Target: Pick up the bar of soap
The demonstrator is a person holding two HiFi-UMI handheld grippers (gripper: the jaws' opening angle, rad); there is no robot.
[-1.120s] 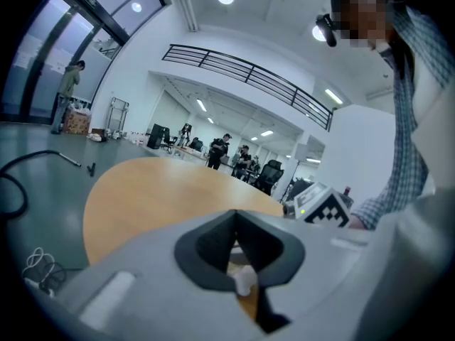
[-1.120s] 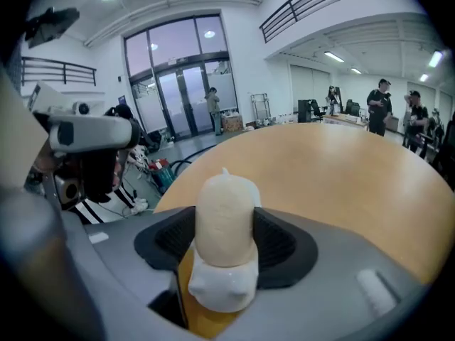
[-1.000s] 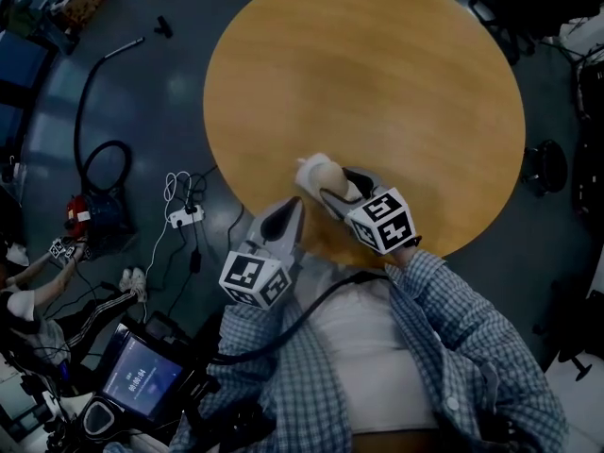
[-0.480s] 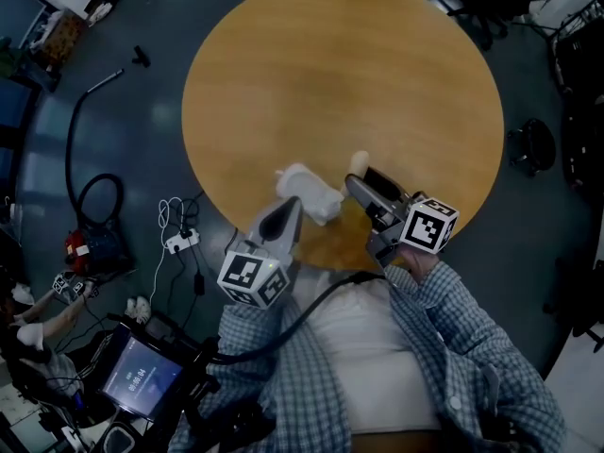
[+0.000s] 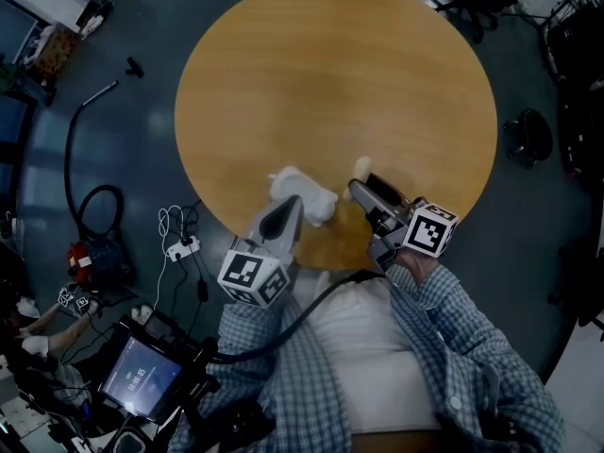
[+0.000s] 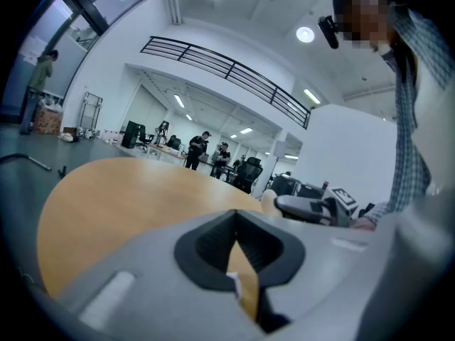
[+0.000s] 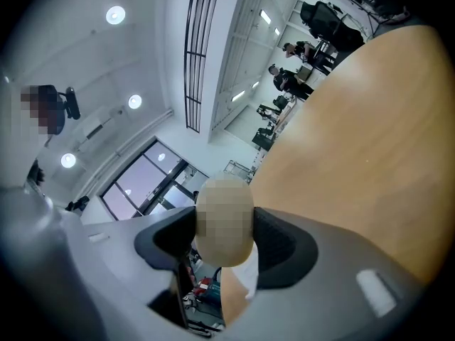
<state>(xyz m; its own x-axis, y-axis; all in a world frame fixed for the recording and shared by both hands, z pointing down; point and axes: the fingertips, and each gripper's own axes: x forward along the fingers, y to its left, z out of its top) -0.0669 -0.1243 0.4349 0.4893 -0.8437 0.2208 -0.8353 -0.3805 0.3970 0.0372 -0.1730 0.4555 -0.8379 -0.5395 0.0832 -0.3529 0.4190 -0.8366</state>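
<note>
Now that the right hand-held gripper (image 5: 364, 183) is clamping the soap (image 5: 360, 166), it's swinging clear of the white thing (image 5: 304, 189). Pickup's looking done. The left hand-held gripper (image 5: 289, 208) is staying closed.

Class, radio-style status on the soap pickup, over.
Right hand-held gripper shut on bar of soap. Left hand-held gripper shut on white object beside it, on table. Nothing else in the way.

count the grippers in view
2. The left gripper is at the near edge of the table, beside a white object. The right gripper, just to its right, grips the beige bar of soap. None appears hidden.
</note>
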